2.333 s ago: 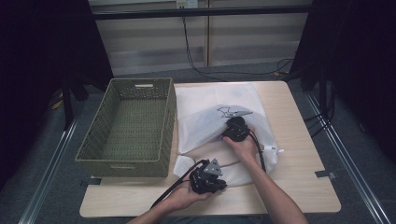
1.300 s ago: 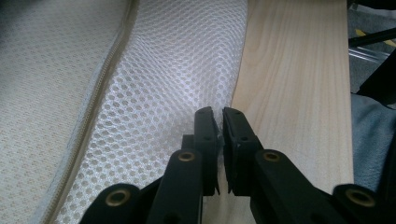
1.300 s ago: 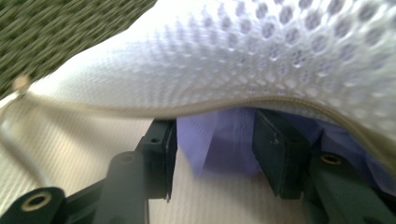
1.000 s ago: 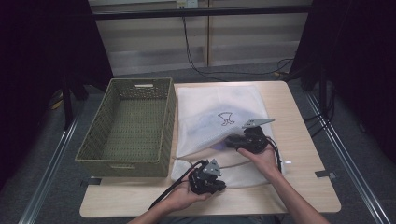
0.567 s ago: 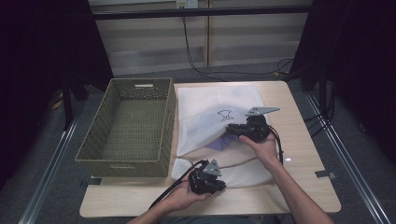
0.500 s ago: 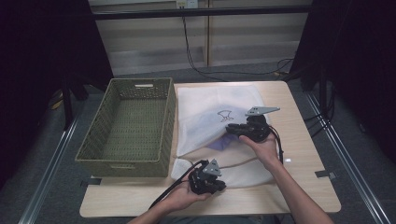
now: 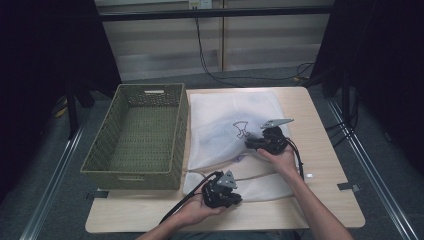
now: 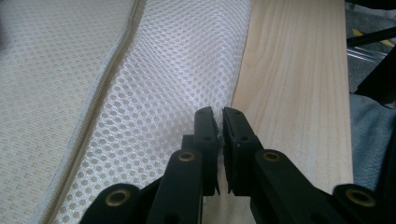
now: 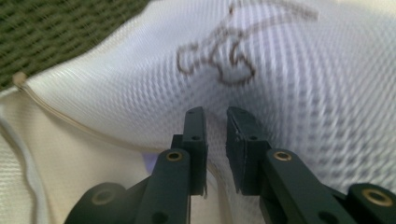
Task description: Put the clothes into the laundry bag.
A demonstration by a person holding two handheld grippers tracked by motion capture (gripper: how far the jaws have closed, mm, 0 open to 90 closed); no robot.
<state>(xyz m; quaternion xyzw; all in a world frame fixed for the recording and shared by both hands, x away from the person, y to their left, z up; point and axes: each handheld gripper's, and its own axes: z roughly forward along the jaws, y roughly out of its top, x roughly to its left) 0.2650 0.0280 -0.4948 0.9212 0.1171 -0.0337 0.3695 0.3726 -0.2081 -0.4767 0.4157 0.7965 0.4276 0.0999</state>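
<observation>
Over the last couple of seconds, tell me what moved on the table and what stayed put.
The right gripper swung from the middle of the mesh laundry bag out toward the table's right side, then turned to point left at the bag's printed logo, jaws slightly apart. The left gripper stayed clamped on the bag's near edge. The wicker basket and table did not move.

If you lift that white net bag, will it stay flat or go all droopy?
Probably droopy: the white mesh bag already lies in soft folds on the table. It looks light, being thin netting. The left gripper pinching its edge suggests it bunches easily.
</observation>
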